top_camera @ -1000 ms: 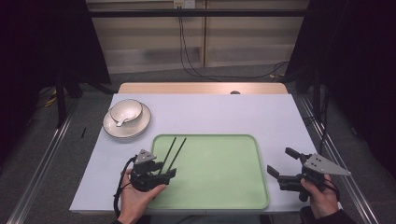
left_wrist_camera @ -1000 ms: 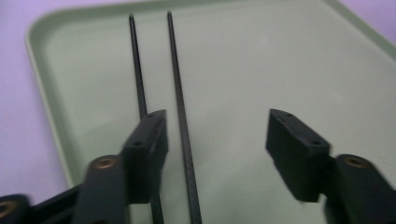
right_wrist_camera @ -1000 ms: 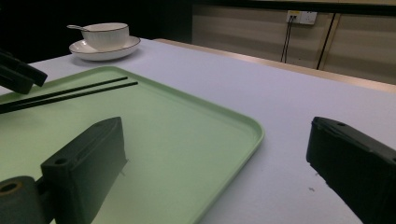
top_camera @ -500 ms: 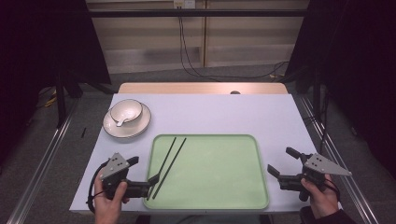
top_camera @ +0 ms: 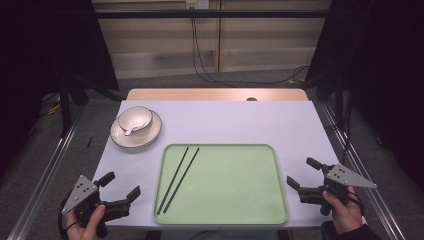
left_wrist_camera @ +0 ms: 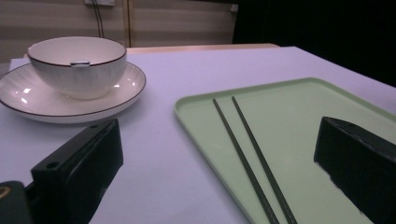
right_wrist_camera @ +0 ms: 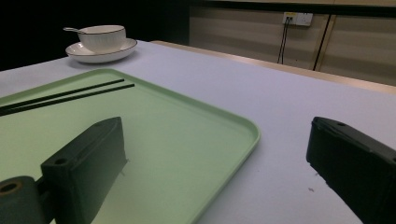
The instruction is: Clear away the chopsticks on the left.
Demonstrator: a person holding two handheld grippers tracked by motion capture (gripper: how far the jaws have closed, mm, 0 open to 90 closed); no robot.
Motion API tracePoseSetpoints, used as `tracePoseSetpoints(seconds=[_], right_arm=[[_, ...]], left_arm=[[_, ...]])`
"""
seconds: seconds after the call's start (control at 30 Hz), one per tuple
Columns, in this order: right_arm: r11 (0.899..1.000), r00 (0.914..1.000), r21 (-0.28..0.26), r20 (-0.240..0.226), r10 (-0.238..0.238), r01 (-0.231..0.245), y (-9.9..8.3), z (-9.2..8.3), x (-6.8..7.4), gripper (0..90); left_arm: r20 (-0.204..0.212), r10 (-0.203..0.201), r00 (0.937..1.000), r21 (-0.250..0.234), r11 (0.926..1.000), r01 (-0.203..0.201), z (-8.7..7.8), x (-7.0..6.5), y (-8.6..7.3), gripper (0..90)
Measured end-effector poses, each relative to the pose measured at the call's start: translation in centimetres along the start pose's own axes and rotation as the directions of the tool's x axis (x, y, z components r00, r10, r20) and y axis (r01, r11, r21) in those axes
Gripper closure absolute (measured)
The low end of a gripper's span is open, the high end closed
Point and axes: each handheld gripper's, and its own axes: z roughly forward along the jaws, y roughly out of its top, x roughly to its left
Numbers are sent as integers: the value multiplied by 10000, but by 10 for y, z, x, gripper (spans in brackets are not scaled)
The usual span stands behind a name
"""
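High view: pale lilac surface (top_camera: 225, 125); green tray (top_camera: 222, 185) at its near middle; a pair of black chopsticks (top_camera: 178, 179) lay side by side on the tray's left part, slanting from far right to near left, both inside the rim. White bowl (top_camera: 135, 119) sat on a white plate (top_camera: 136, 134) at the far left of the surface, well apart from the tray. Left gripper (top_camera: 120, 191) was held over the near left corner, just left of the tray, jaws spread with nothing between them; they had just been opening. Right gripper (top_camera: 302, 174) was held at the near right edge, just right of the tray, jaws spread and empty.

Left gripper view: the two black jaws stood wide apart at the bottom corners, nothing pinched; chopsticks (left_wrist_camera: 250, 158) lay on the tray (left_wrist_camera: 327, 112) between and beyond them, near the tray's left rim; bowl (left_wrist_camera: 77, 65) on plate (left_wrist_camera: 70, 95) farther off to the left, a spoon end showing at the bowl's rim.

Right gripper view: jaws wide apart, empty; one jaw over the tray (right_wrist_camera: 163, 135), the other over bare surface (right_wrist_camera: 289, 107); chopsticks (right_wrist_camera: 65, 97) lay at the tray's far left; bowl (right_wrist_camera: 102, 37) and plate (right_wrist_camera: 100, 52) beyond, a spoon handle (right_wrist_camera: 72, 30) sticking out of the bowl.
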Motion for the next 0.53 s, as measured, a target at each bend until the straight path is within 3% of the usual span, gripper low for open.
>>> tracePoseSetpoints(seconds=[0.17, 0.27, 0.33, 0.47, 0.53], right_arm=[[10000, 10000, -68, 7, -27, 27, 0, 0, 0, 43], [9999, 9999, -107, -75, -96, 95, 1, -2, -1, 42], [9998, 9999, -134, -64, -114, 113, 1, -2, -1, 41], [9999, 9999, -116, -51, -99, 99, 0, -2, -1, 39], [9999, 10000, -116, -7, -44, 44, 0, -2, -1, 39]], left_arm=[[-105, -215, 9997, -144, 9997, 213, -6, 5, -8, 11], [-165, -127, 9998, -24, 9999, 127, -8, 10, -11, 11], [-266, -343, 9991, -148, 9993, 339, -9, 11, -10, 11], [-501, -283, 9983, -129, 9995, 277, -9, 13, -10, 11], [-394, -236, 9989, -31, 9997, 235, -9, 14, -10, 11]])
